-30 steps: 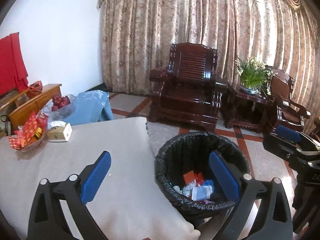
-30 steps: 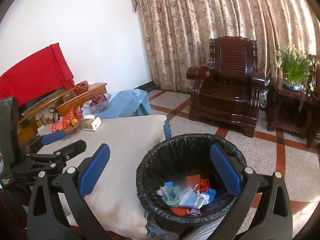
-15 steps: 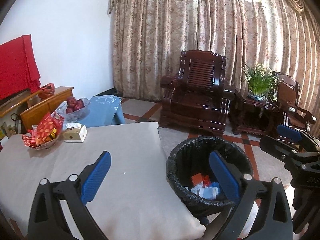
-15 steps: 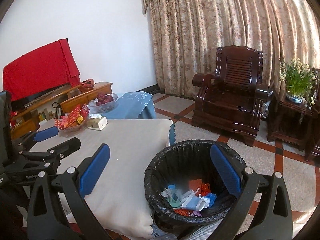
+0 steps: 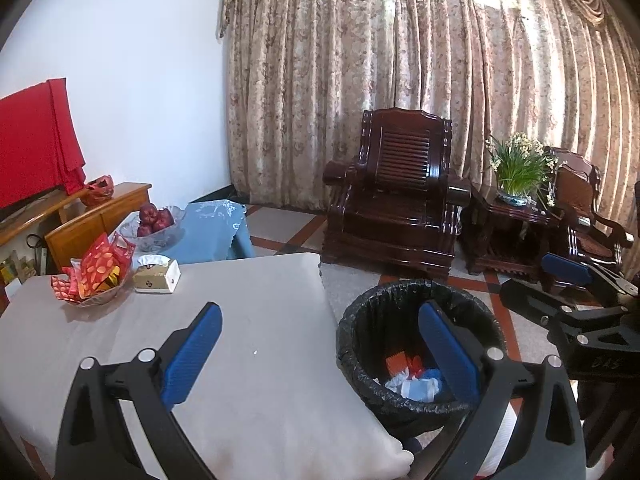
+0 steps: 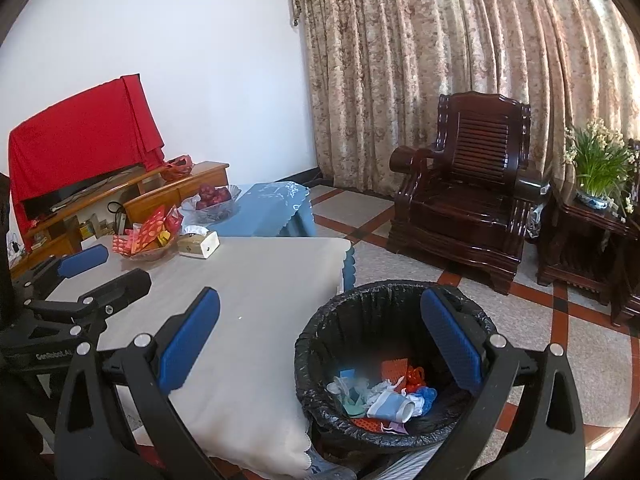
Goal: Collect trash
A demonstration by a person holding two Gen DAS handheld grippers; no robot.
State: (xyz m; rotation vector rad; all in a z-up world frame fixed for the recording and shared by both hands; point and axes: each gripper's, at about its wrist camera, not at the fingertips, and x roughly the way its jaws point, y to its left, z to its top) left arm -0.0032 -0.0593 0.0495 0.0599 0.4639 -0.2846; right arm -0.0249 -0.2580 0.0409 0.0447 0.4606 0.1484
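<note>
A black-lined trash bin (image 5: 362,320) (image 6: 320,328) stands on the floor at the table's right edge. Inside lie crumpled wrappers, paper and a cup (image 6: 388,394) (image 5: 414,380). My left gripper (image 5: 320,344) hangs open and empty over the table edge and bin. My right gripper (image 6: 320,340) is also open and empty, above the bin's near side. Each gripper shows at the edge of the other's view. The beige tablecloth (image 5: 240,340) (image 6: 256,280) carries no loose trash near me.
At the table's far left stand a dish of red packets (image 5: 94,280), a small tissue box (image 5: 156,276) and a glass bowl of apples (image 5: 154,224). Dark wooden armchairs (image 5: 396,208), a side table with a potted plant (image 5: 516,176) and curtains lie beyond.
Both grippers have risen and drawn back from the bin, so the bin looks smaller and lower and more of the table and room shows. Both stay open.
</note>
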